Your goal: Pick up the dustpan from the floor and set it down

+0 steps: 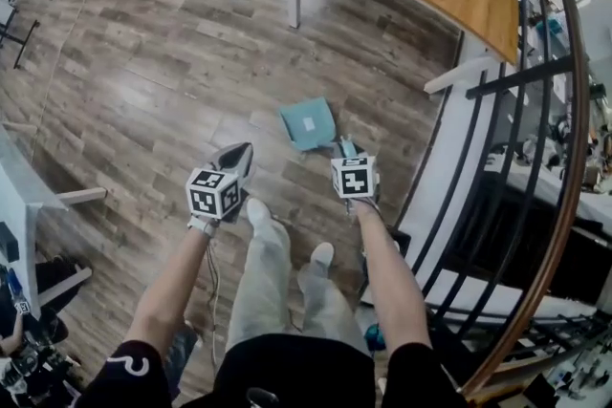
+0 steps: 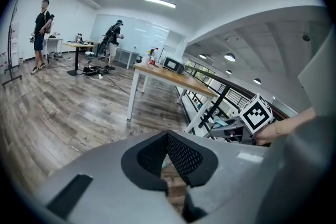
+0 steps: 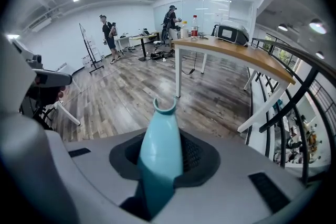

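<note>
Now pinched in right hand-held gripper [image 3: 161,160] — dustpan handle [image 3: 160,134], tip ahead, pan [image 1: 308,122] hanging toward floor [image 1: 143,62]; left hand-held gripper [image 2: 169,150] pressed together.

Head view steeply down from above; gripper views low, facing across room, all sharing wooden table [image 2: 173,75]

We wear a black short-sleeved top [image 1: 287,375] with a white mark on the left sleeve [image 1: 129,366], pale grey trousers [image 1: 275,287] and white shoes [image 1: 256,208]. Our left hand-held gripper [image 1: 236,158] and right hand-held gripper [image 1: 349,154] are grey with black mesh-textured pads. Each bears a cube [image 1: 212,192] of black-and-white square markers.
</note>
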`<state>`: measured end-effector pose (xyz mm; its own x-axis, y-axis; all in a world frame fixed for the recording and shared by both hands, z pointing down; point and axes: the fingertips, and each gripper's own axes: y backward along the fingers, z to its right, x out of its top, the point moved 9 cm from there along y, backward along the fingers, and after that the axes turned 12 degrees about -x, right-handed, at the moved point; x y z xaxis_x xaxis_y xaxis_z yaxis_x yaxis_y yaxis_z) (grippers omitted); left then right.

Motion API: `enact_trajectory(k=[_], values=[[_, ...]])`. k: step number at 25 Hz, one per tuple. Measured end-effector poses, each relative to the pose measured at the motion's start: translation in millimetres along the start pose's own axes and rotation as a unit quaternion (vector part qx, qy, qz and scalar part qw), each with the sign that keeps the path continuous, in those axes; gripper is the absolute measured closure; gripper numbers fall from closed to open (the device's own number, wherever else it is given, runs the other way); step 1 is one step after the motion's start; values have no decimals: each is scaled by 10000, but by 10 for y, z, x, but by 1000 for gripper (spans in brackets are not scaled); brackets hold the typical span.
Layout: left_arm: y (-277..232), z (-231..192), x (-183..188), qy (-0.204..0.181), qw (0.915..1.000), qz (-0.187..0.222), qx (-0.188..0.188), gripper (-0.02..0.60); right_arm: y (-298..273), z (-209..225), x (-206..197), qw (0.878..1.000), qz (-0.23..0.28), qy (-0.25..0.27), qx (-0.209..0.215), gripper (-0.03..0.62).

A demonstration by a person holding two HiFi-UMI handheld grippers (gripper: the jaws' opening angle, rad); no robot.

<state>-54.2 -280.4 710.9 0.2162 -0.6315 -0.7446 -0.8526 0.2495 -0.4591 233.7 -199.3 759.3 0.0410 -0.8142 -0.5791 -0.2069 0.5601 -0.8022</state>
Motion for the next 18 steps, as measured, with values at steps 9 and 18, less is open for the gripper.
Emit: enact_trajectory(k=[9,18], values=[[-232,-409,-189,137,9998,-111,-50,584,-531,-208,-169,9997,-173,48,-141,508],[-417,-661,-302,220,9993,-293,-80,584,-846,-303,-335,9992,-390,101,-76,507]])
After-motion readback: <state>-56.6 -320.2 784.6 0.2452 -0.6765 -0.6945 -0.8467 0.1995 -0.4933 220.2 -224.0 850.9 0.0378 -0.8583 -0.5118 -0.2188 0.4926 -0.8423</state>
